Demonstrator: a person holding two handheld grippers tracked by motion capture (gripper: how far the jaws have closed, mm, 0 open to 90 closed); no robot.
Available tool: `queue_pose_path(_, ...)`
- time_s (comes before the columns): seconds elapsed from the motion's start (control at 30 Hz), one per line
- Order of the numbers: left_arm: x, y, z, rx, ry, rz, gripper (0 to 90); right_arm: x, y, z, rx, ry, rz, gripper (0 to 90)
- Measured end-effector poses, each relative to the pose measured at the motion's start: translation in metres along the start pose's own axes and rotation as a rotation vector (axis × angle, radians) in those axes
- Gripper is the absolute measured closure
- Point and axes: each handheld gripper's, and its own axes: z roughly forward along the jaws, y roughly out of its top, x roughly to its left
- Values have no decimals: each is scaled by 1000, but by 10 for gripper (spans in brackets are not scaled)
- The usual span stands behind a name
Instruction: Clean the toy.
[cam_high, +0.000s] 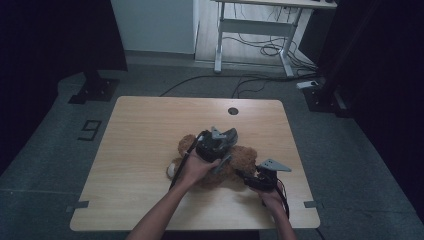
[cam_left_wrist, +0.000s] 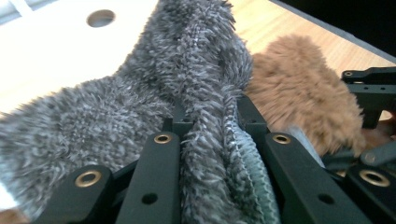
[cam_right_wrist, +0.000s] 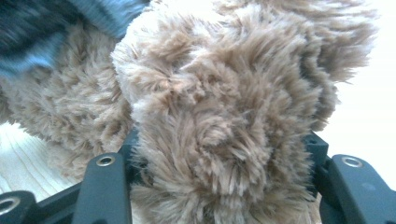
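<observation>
The left gripper (cam_left_wrist: 205, 140) clamps the grey cloth (cam_left_wrist: 140, 107); the right gripper (cam_right_wrist: 219, 177) grips the bear (cam_right_wrist: 224, 107). The bear should be held steady while the cloth is drawn gently.

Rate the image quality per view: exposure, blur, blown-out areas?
High view: dim and underexposed overall, with the brown plush toy dark on the table. Left gripper view: the table top is blown out white at upper left, while the grey fuzzy fabric is sharp. Right gripper view: the background is overexposed, the brown fur is fairly crisp, and the grey-blue cloth at top left is blurred.
</observation>
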Motion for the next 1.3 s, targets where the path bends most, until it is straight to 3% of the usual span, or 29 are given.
queue_pose_path(0.07,11,-5,-15,-7,50,3,744,0,0,0,-1,2,2,403)
queue_pose_path(0.17,34,-16,-27,37,129,-10,744,0,0,0,0,2,2,403)
queue_pose_path(0.23,53,-28,-30,64,128,-59,744,0,0,0,-3,1,4,403)
queue_pose_path(0.33,64,-34,-32,59,109,-111,745,1,0,1,-5,-5,5,404)
queue_pose_path(0.57,45,-16,-16,44,12,-95,745,0,0,1,0,-4,5,406)
queue_pose_path(0.67,30,-5,-3,67,-20,-64,744,0,0,1,-1,-5,1,406)
queue_pose_path(0.8,18,-1,6,73,-19,-39,745,0,0,0,3,-7,-4,406)
queue_pose_path(0.93,29,-8,1,88,-12,-60,744,0,0,0,2,-6,-6,405)
queue_pose_path(1.03,41,-19,-7,68,-11,-87,743,1,1,0,0,-7,-9,405)
queue_pose_path(1.2,58,-37,-27,43,35,-117,743,2,1,0,0,-11,-14,405)
queue_pose_path(1.3,70,-52,-38,28,38,-156,743,1,1,0,-1,-11,-14,405)
